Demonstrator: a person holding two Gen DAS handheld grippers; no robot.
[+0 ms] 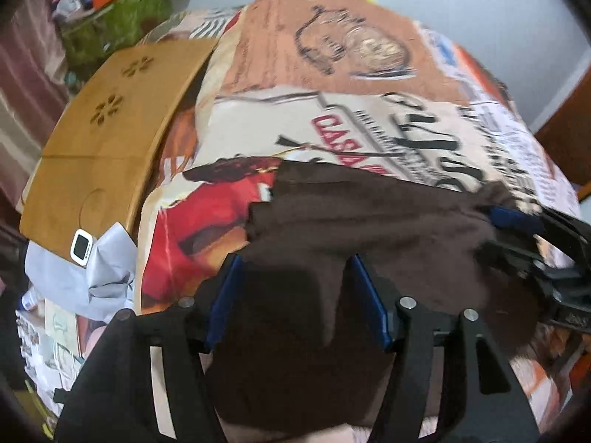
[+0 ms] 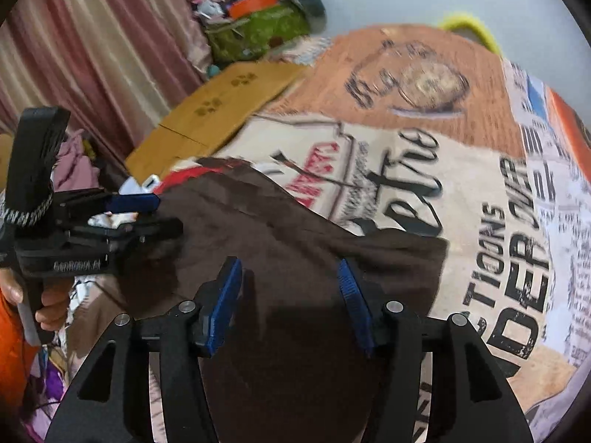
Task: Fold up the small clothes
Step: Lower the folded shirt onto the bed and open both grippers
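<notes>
A dark brown garment (image 1: 369,229) lies spread on a printed bedspread (image 1: 332,74); it also shows in the right wrist view (image 2: 277,229). My left gripper (image 1: 295,269) is open, its blue pads wide apart just above the garment's near edge. My right gripper (image 2: 288,273) is open too, hovering over the garment's near part. In the left wrist view the right gripper (image 1: 524,221) shows at the garment's right side. In the right wrist view the left gripper (image 2: 147,210) shows at the garment's left side, held by a hand.
A wooden lap tray (image 1: 110,129) lies on the bed's far left, with a small white device (image 1: 80,245) at its near edge. A green basket of clutter (image 2: 258,33) and pink curtains (image 2: 92,37) stand beyond. A yellow item (image 2: 472,26) peeks over the far edge.
</notes>
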